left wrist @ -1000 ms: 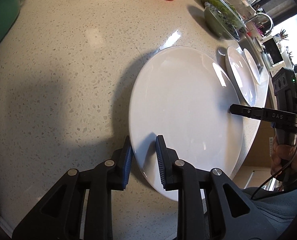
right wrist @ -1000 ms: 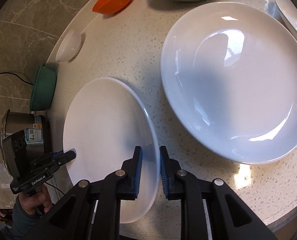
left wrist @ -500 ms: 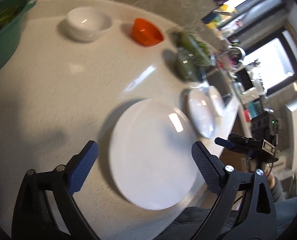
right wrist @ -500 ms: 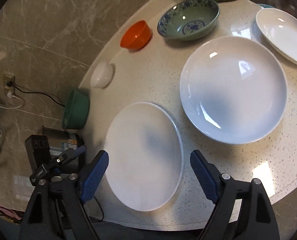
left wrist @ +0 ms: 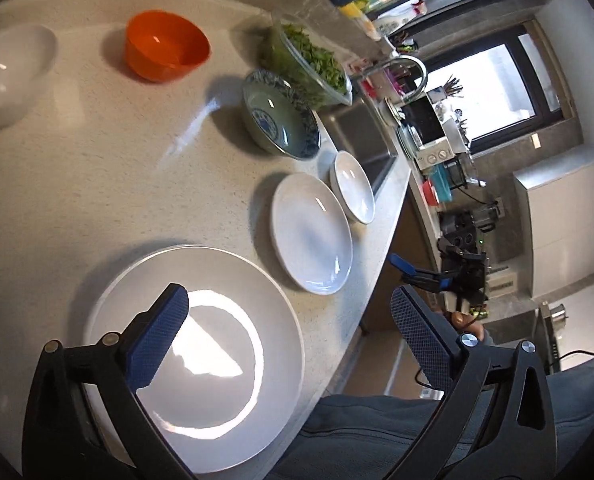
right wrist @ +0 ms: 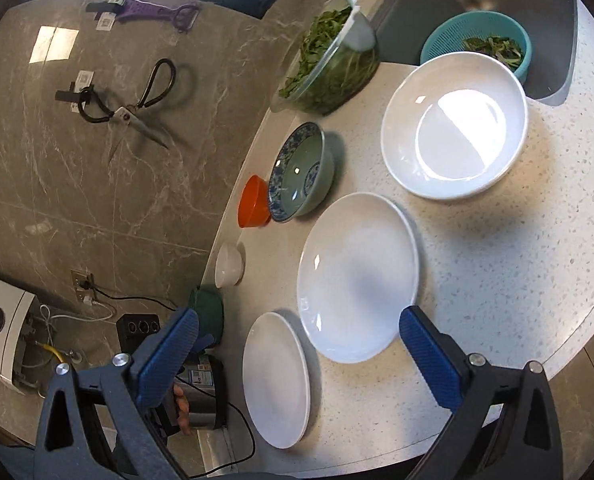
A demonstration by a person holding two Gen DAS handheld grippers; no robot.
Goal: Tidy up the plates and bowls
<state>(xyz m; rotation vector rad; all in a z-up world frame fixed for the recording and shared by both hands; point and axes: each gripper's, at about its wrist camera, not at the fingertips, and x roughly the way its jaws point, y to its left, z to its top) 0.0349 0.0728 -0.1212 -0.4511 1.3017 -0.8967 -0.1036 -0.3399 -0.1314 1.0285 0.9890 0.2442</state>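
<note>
A flat white plate point(left wrist: 201, 352) lies on the speckled counter near its front edge; it also shows in the right wrist view point(right wrist: 277, 380). A larger white plate point(left wrist: 311, 232) point(right wrist: 357, 276) lies beside it, and a white deep plate point(left wrist: 355, 186) point(right wrist: 453, 126) beyond that. A blue-patterned green bowl point(left wrist: 283, 120) point(right wrist: 301, 172), an orange bowl point(left wrist: 167, 50) point(right wrist: 253, 202) and a small white bowl point(left wrist: 9, 74) point(right wrist: 229, 264) stand along the back. My left gripper point(left wrist: 289, 340) is open and empty above the flat plate. My right gripper point(right wrist: 297, 364) is open and empty, raised above the plates.
A glass bowl of greens point(right wrist: 333, 56) point(left wrist: 309, 64) stands at the back by the sink point(left wrist: 365, 136). A teal colander point(right wrist: 481, 46) sits in the sink. A green bowl point(right wrist: 207, 308) is at the far left. The counter edge point(left wrist: 377, 264) drops off near the plates.
Both grippers were shut on the flat white plate's rim one second ago; both have opened, let it go on the counter, and pulled up and back.
</note>
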